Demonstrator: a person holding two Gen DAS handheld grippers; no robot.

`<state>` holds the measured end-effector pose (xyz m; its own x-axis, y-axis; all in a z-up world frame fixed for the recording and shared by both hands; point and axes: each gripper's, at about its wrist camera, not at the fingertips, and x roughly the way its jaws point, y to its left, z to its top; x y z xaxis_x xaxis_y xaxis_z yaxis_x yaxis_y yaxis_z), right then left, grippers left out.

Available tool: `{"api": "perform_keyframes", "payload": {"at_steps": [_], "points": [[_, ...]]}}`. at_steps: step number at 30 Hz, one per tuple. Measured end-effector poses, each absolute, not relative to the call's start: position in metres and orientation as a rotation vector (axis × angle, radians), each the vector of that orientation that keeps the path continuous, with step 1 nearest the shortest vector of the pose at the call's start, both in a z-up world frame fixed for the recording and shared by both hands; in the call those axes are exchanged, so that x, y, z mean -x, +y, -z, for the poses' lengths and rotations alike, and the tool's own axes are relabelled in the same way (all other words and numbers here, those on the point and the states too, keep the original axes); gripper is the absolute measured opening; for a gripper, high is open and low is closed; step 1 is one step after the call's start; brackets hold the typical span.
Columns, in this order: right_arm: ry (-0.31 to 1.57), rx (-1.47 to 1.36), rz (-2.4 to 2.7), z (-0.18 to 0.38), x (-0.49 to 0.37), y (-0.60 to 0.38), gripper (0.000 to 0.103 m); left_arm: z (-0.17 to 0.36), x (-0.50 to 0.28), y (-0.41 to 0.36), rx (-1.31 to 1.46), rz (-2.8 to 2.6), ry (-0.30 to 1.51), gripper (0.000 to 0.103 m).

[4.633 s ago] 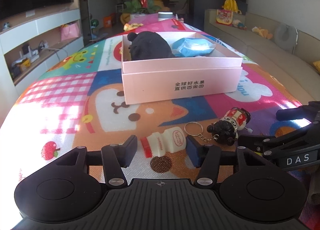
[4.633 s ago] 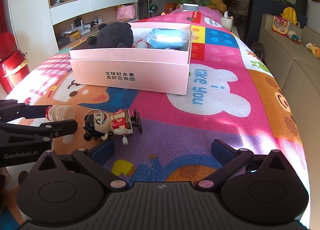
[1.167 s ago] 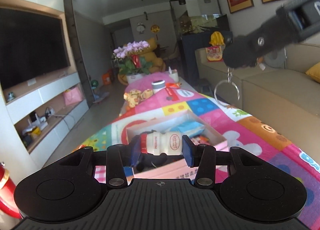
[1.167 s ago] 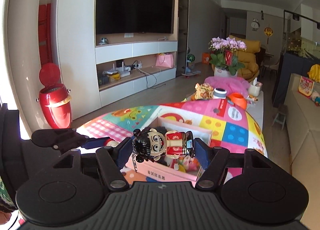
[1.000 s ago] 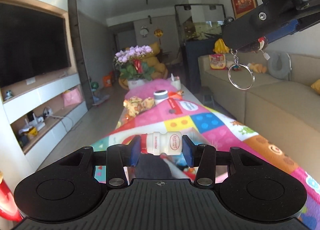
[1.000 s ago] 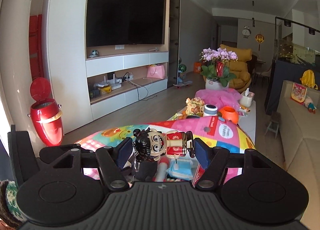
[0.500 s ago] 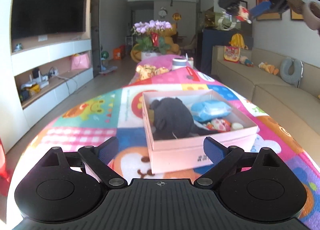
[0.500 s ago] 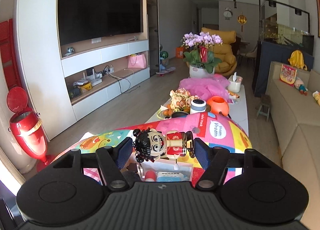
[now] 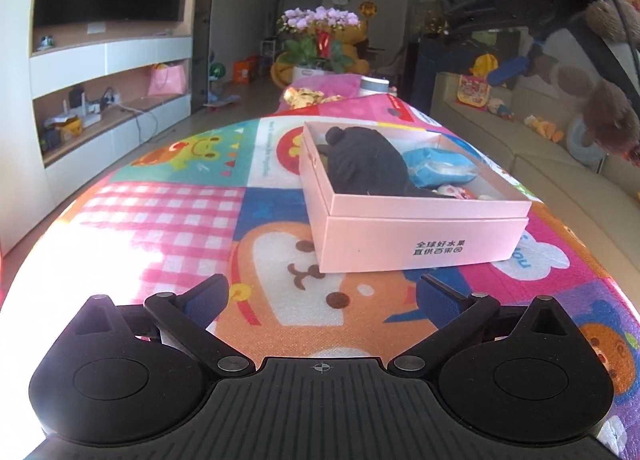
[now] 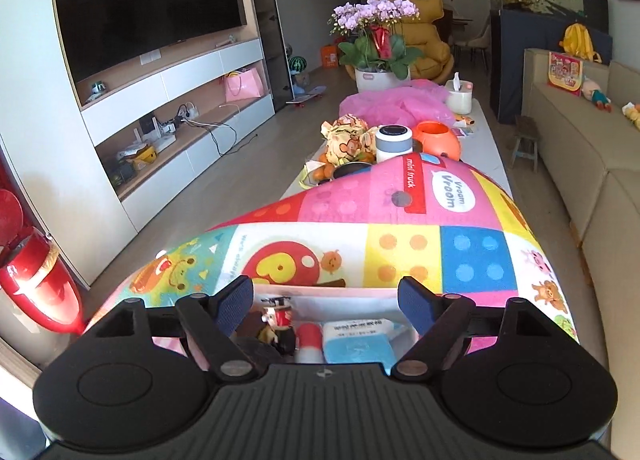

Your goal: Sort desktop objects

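Left gripper (image 9: 320, 296) opening, empty | right gripper (image 10: 326, 298) opening above doll (image 10: 276, 320)

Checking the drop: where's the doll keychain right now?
In the right wrist view the doll keychain lies in the pink box, below the opening right gripper with nothing between its fingers, left of the small bottle and blue pack.

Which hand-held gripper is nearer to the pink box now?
Right. The right hand-held gripper hangs directly above the pink box, jaws opening. The left hand-held gripper is over the mat in front of it.
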<state>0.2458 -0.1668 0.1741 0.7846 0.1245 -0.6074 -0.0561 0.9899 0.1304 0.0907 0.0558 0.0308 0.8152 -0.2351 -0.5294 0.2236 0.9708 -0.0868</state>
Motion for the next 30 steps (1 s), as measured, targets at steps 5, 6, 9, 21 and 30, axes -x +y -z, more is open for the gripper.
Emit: {"api": "perform_keyframes", "payload": {"at_steps": [5, 6, 9, 21, 30], "points": [[0.637, -0.063, -0.106, -0.147, -0.203, -0.176, 0.090, -0.035, -0.092, 0.046, 0.001, 0.194, 0.569, 0.103], [0.634, -0.062, -0.109, -0.142, -0.193, -0.177, 0.092, -0.037, -0.090, 0.044, -0.012, 0.179, 0.562, 0.103], [0.623, -0.061, -0.115, -0.125, -0.160, -0.180, 0.099, -0.042, -0.088, 0.038, -0.045, 0.146, 0.545, 0.103], [0.686, -0.098, -0.131, -0.055, -0.066, -0.189, 0.103, -0.021, -0.061, 0.020, -0.018, 0.171, 0.647, 0.103], [0.753, 0.007, -0.100, -0.017, -0.034, -0.186, 0.103, -0.007, -0.054, 0.005, -0.060, 0.038, 0.684, 0.103]]}}
